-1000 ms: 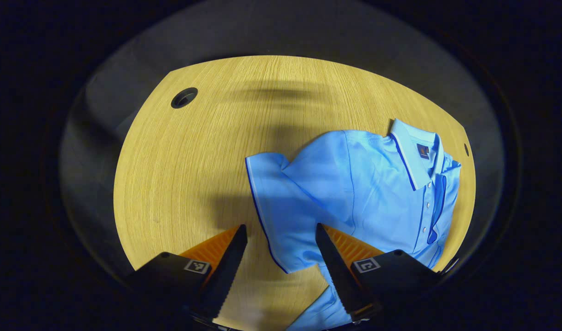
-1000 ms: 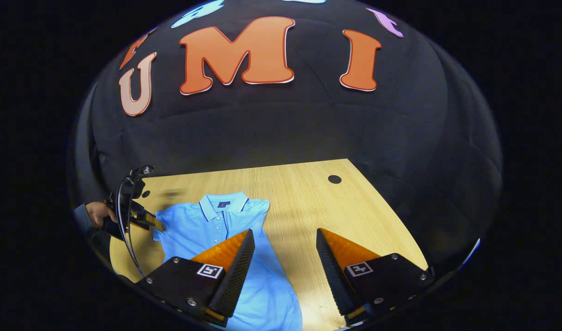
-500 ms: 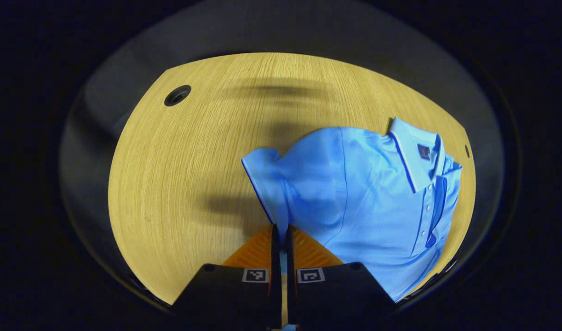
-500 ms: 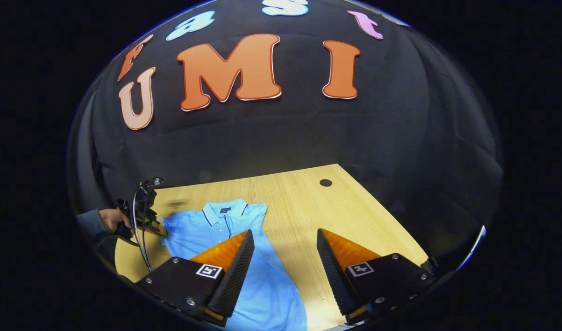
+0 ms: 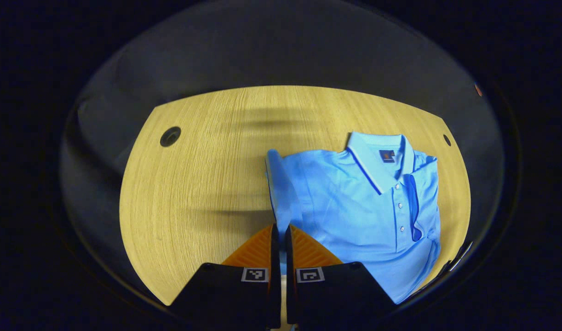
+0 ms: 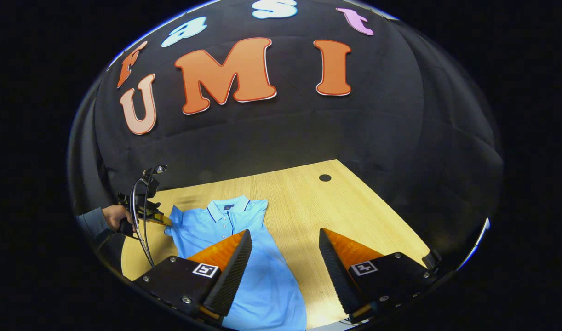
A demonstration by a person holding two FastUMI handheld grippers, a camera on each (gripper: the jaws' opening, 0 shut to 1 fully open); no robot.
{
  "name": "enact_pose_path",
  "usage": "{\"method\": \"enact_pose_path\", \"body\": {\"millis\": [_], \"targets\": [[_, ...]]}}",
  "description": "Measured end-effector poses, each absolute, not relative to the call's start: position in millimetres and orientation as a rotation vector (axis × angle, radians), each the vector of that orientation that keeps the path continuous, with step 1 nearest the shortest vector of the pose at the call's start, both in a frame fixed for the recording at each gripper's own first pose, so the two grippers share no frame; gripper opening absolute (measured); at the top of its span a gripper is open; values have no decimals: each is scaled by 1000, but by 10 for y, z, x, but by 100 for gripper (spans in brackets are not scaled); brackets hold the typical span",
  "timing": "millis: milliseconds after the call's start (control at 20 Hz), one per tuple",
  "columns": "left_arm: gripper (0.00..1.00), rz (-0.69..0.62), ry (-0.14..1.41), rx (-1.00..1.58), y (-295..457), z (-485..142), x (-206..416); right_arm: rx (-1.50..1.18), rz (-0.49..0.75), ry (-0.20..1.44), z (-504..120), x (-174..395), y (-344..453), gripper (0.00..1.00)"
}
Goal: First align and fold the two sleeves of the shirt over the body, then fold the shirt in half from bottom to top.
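A light blue polo shirt (image 5: 354, 211) lies face up on the wooden table (image 5: 193, 184), collar toward the far edge. My left gripper (image 5: 279, 227) is shut on the shirt's near sleeve (image 5: 278, 184), which stands up off the table in a ridge beside the body. The far sleeve (image 5: 416, 211) lies folded over the chest. In the right gripper view the shirt (image 6: 258, 276) runs under my right gripper (image 6: 285, 232), which hovers open above its lower part and the table. The left gripper (image 6: 160, 219) shows there at the shirt's left shoulder, held by a hand (image 6: 114, 214).
The table (image 6: 308, 202) has round cable holes (image 5: 170, 136) (image 5: 447, 139) (image 6: 325, 177) near its far corners. Bare wood stretches left of the shirt in the left gripper view. The black booth wall stands behind the table.
My left gripper went from open around the sleeve to shut on it, then lifted and drew it toward the shirt's body. My right gripper stayed open and barely shifted.
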State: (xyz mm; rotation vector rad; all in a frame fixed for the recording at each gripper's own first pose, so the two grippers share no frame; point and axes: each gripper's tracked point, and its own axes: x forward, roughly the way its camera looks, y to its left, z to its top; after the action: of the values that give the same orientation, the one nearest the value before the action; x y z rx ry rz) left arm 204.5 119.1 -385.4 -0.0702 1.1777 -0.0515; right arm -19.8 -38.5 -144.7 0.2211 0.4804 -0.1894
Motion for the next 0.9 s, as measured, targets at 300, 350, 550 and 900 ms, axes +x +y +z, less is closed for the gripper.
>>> {"method": "enact_pose_path", "body": {"millis": [300,350,550,900], "targets": [[9,-143,1139,-10,715,-3634,2146,256,-209,472,-1468,-390,-452,97],[9,-154,1136,-6,626,-3619,2155,259,-213,475,-1480,-412,-458,97],[9,-219,1138,12,280,-3617,2168,262,-226,495,-1536,-496,-468,98],[12,-339,1169,25,-218,-3757,2114,318,-228,551,-1712,-574,-318,99]]}}
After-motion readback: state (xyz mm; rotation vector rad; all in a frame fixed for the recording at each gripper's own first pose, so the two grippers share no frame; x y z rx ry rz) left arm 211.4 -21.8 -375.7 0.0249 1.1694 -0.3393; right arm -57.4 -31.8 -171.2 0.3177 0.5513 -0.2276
